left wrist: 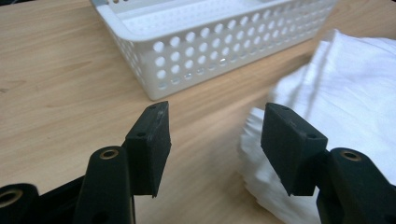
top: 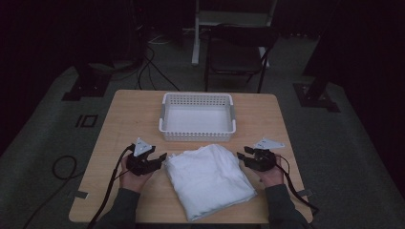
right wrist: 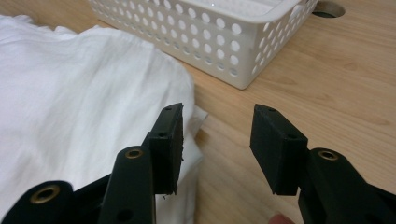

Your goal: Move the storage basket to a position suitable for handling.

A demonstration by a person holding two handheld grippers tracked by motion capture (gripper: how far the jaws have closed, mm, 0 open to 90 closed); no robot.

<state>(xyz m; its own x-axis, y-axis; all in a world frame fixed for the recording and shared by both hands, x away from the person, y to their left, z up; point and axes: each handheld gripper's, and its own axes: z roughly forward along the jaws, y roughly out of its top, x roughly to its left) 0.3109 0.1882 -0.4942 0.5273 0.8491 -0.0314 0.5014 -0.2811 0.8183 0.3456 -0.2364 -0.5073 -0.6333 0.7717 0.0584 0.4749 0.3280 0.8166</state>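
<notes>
Lying between both tongs: folded cloth point(top: 207, 179) | tongs parted (gripping nothing)

Dark sleeves; black left gripper point(top: 161, 158), right gripper point(top: 241, 156); grey plates, trailing cables

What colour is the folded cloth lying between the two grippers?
White. The folded cloth shows best in the right gripper view.

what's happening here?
A person holds a gripper in each hand on either side of a folded white cloth on the wooden table. The left gripper and right gripper are both open with nothing between the jaws. An empty white basket sits just beyond the cloth.
</notes>
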